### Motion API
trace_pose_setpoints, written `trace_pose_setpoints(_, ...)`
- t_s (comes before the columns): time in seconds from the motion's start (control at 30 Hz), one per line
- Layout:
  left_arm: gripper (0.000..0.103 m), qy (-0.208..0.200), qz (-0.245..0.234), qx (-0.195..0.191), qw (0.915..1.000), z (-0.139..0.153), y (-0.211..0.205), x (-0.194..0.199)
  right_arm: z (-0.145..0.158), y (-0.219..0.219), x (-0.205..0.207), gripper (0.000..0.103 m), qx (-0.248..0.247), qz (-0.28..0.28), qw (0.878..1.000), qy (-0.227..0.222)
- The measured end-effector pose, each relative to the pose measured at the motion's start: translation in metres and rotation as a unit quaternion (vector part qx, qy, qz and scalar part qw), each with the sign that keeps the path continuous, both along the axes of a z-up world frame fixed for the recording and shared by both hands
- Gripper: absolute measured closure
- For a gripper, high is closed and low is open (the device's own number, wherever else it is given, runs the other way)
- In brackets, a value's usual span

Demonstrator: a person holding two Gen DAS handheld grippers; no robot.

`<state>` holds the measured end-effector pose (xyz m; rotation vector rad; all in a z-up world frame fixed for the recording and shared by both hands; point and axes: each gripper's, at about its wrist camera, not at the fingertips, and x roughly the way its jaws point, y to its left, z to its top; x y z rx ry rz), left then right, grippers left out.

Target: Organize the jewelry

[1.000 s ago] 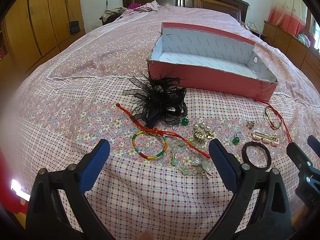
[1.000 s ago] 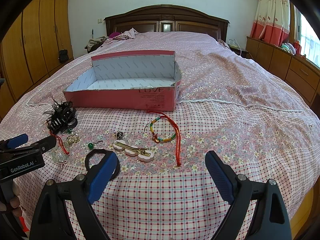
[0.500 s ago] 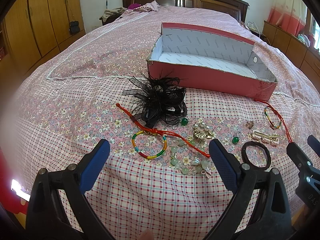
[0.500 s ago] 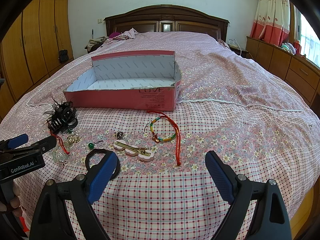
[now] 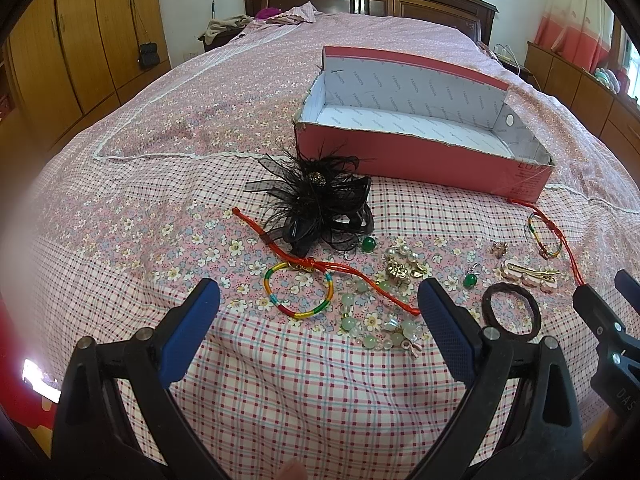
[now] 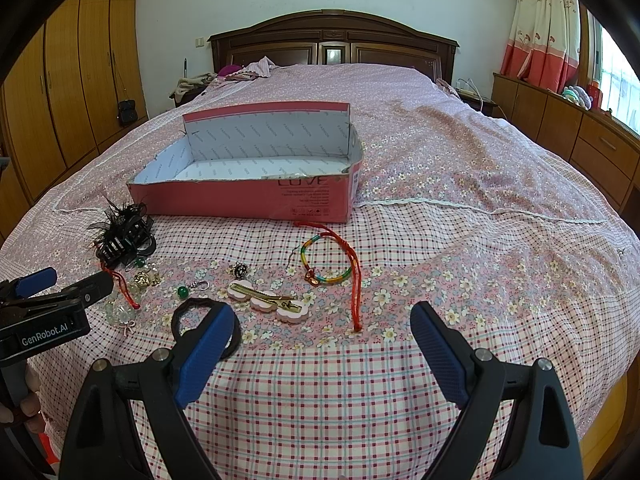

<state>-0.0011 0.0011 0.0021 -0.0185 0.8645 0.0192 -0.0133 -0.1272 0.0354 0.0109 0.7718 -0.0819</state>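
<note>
An open pink box (image 5: 420,156) (image 6: 248,200) sits on the bed. Jewelry lies in front of it: a black feather hair clip (image 5: 320,204) (image 6: 124,232), a rainbow bracelet on a red cord (image 5: 298,290), green beads (image 5: 376,328), a brown hair tie (image 5: 512,312) (image 6: 200,320), a pink-and-gold hair pin (image 6: 268,298) (image 5: 528,274) and a second rainbow bracelet (image 6: 326,260). My left gripper (image 5: 320,328) is open and empty, just short of the first bracelet. My right gripper (image 6: 320,344) is open and empty, near the hair pin.
The bedspread (image 6: 460,240) is pink and flowered. A dark headboard (image 6: 332,44) stands at the far end. Wooden wardrobes (image 5: 80,48) line the left, low drawers (image 6: 580,136) the right. Clothes (image 6: 224,78) lie by the pillows.
</note>
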Motion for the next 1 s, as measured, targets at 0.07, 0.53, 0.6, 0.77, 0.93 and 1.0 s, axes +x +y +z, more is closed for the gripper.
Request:
trace_pose_setpoints(0.07, 0.01, 0.0, 0.0, 0.0, 1.0, 0.0001, 0.0001, 0.0, 0.0001, 0.0, 0.0, 0.011, 0.0, 0.0, 1.0, 0.0)
trace_pose_setpoints(0.53, 0.01, 0.0, 0.0, 0.0, 1.0, 0.0003, -0.0001, -0.0003, 0.0006, 0.0011, 0.0001, 0.011, 0.0, 0.0, 1.0, 0.0)
trace_pose_setpoints(0.6, 0.01, 0.0, 0.0, 0.001, 1.0, -0.0001, -0.0002, -0.0001, 0.0006, 0.0014, 0.0002, 0.011, 0.0, 0.0, 1.0, 0.0)
trace_pose_setpoints(0.77, 0.01, 0.001, 0.0, 0.001, 1.0, 0.0005, -0.003, 0.0023, 0.0007, 0.0014, 0.0003, 0.011, -0.001, 0.001, 1.0, 0.001)
trace_pose_setpoints(0.93, 0.01, 0.003, 0.0, 0.001, 1.0, 0.004, -0.0073, 0.0035, 0.0011, -0.0001, 0.0027, 0.011, -0.002, 0.0, 1.0, 0.0)
trace_pose_setpoints(1.0, 0.01, 0.004, 0.001, 0.0, 1.0, 0.0053, -0.0062, 0.0055, 0.0043, -0.0005, 0.005, 0.011, -0.001, 0.001, 1.0, 0.0)
